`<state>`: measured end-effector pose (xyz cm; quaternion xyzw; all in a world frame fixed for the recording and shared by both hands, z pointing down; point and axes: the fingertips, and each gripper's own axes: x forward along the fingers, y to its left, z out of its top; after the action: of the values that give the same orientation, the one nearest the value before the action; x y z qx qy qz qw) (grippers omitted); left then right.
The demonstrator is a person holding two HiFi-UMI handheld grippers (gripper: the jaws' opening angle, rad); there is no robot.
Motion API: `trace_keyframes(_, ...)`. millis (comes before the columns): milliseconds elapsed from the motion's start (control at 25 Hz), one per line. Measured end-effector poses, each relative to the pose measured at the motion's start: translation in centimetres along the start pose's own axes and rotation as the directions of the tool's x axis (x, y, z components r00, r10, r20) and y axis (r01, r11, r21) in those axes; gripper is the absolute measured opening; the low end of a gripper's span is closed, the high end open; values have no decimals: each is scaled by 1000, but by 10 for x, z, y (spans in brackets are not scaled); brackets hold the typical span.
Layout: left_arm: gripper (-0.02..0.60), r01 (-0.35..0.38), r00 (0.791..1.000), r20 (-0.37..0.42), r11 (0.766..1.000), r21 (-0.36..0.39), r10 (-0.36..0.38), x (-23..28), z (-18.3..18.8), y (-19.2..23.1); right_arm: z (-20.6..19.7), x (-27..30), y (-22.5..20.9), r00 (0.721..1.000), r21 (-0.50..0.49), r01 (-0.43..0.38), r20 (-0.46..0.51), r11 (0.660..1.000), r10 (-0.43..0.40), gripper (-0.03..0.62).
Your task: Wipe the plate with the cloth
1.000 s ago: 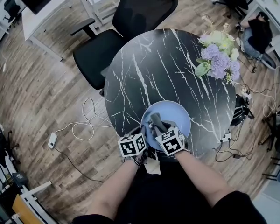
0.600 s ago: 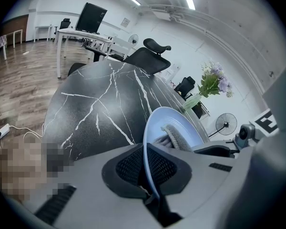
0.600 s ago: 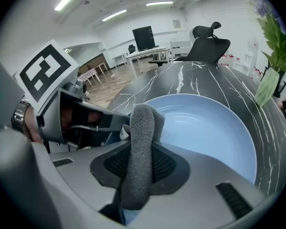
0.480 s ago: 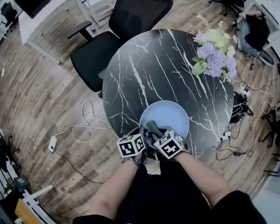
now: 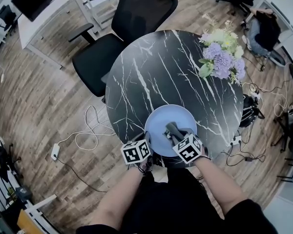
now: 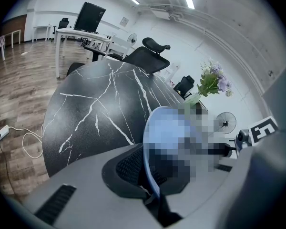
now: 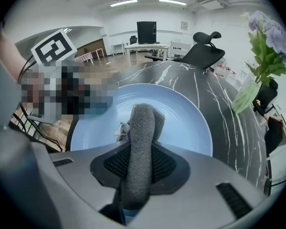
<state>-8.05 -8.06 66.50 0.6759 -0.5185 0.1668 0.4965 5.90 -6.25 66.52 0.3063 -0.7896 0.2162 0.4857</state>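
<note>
A light blue plate (image 5: pixel 172 117) lies on the near part of the round black marble table (image 5: pixel 151 72). My left gripper (image 5: pixel 145 156) is shut on the plate's near left rim (image 6: pixel 152 175), which passes edge-on between its pads. My right gripper (image 5: pixel 175 133) is shut on a folded grey cloth (image 7: pixel 142 142). The cloth (image 5: pixel 173 129) sticks out past the jaws and rests on the plate (image 7: pixel 181 118) near its middle, toward the near right side.
A bunch of purple and white flowers (image 5: pixel 219 57) stands at the table's far right. A black office chair (image 5: pixel 132 18) stands beyond the table. Cables and a power strip (image 5: pixel 56 147) lie on the wooden floor at left. The table's near edge runs just under both grippers.
My right gripper has slid the cloth across the plate from the near left part toward the right. The left gripper has kept its hold on the rim without moving.
</note>
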Motion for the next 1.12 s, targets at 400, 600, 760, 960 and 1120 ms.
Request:
trace_keyframes(400,31,-1,1000,-7,1000,9,1,0,-1,0,-11,-7,-51,986,-57,162,-31,985,-164,109)
trace_keyframes(600,31,-2,1000,-4,1000,19,2,-1,1,-1,-8,-8,-66,977,-64,209,-29,976,-211,109)
trace_keyframes(760,31,-3,1000,-9,1000,23,3,0,0,0,-4,-7,-74,970,-74,243,-13,967,-244,109)
trace_keyframes(960,31,2,1000,-14,1000,15,-2,1,-1,-2,6,-11,-86,949,-62,315,42,947,-313,109)
trace_keyframes(1120,31,-5,1000,-16,1000,3,5,-1,-1,-1,17,-18,-96,924,-2,373,96,928,-371,110)
